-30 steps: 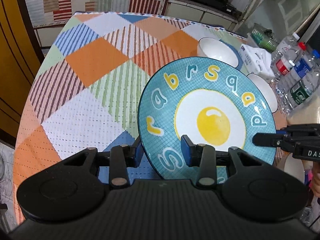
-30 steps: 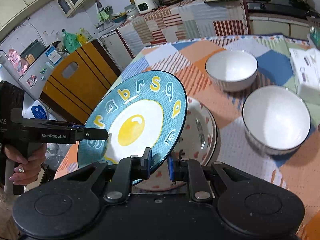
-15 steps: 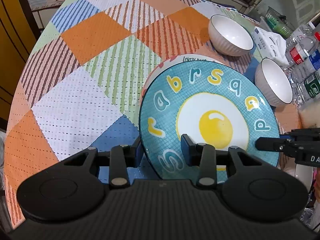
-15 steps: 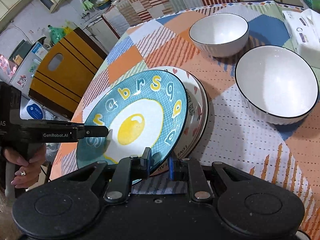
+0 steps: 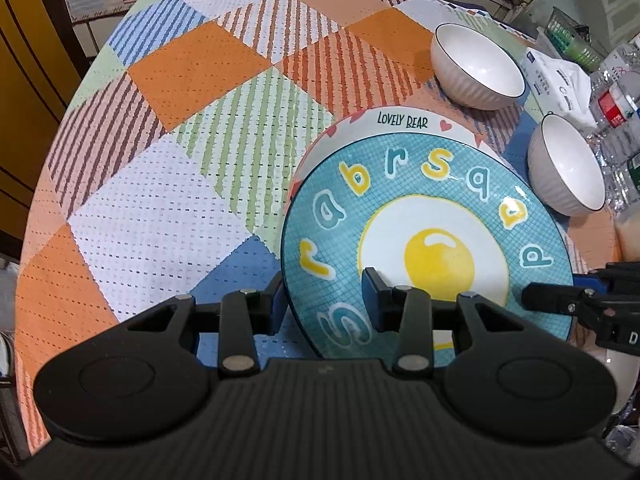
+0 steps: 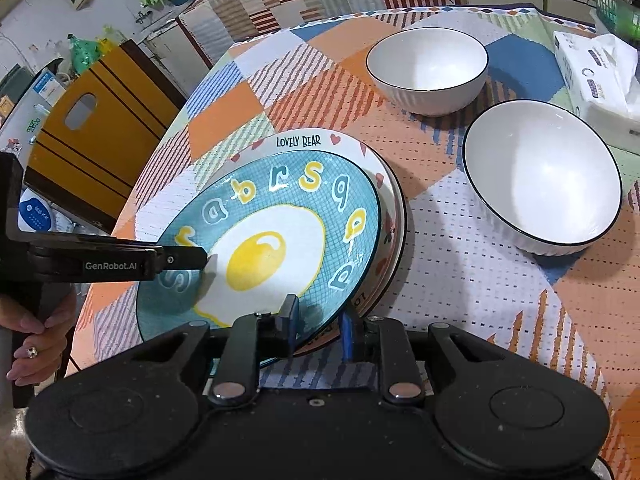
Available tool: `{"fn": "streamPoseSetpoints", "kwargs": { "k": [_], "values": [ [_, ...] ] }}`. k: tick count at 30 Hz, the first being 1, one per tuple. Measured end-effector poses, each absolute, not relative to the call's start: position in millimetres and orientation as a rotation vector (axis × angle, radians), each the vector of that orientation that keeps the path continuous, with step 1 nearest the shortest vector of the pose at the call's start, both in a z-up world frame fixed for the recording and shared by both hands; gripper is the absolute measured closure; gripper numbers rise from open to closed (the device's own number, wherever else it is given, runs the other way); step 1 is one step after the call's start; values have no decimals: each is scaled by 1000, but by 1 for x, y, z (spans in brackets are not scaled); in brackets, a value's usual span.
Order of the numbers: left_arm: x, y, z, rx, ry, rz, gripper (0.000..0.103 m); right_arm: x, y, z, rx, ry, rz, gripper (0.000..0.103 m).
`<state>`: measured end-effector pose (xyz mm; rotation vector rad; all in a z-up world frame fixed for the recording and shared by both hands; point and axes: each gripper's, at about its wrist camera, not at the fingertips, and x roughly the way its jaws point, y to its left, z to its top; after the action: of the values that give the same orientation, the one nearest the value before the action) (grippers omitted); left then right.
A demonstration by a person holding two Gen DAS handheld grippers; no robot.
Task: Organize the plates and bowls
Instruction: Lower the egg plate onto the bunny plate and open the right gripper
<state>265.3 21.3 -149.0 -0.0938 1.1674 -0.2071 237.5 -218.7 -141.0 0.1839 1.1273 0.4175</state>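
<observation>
A blue plate with a fried-egg picture [image 5: 432,240] [image 6: 272,236] lies tilted on a white "Lovely Bear" plate [image 5: 400,122] [image 6: 384,184] on the table. My left gripper [image 5: 324,300] is open, its fingers astride the blue plate's near rim. It shows in the right wrist view [image 6: 200,258] at the plate's left rim. My right gripper [image 6: 318,330] is open with its fingers astride the rim, and shows in the left wrist view [image 5: 536,300] at the right. Two white bowls [image 6: 426,68] [image 6: 542,176] stand beyond.
The table wears a patchwork cloth [image 5: 168,128]. A tissue pack [image 6: 596,76] and water bottles [image 5: 616,96] stand at the far right. A yellow cabinet [image 6: 92,120] stands left of the table edge.
Both grippers lowered the blue plate from a steep tilt onto the white plate. The right gripper's jaws have opened wider at the rim.
</observation>
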Motion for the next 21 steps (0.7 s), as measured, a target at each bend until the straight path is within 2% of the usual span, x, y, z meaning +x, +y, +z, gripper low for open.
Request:
{"fn": "streamPoseSetpoints", "kwargs": {
  "k": [4,10,19,20,21],
  "values": [
    [266,18,-150,-66,1172,-196,66,234,-205,-139,116,1152,388,69],
    [264,12,-149,-20,1163,-194,66,230,-185,-139,-17,1160,309,62],
    [267,12,-152,-45,1167,-179,66,235,-174,-145,-108,1127,226,60],
    [267,14,-152,-63,1165,-175,67,235,-173,-146,-119,1121,223,59],
    [268,17,-153,-79,1164,-165,73,235,-173,-147,-128,1113,219,59]
  ]
}}
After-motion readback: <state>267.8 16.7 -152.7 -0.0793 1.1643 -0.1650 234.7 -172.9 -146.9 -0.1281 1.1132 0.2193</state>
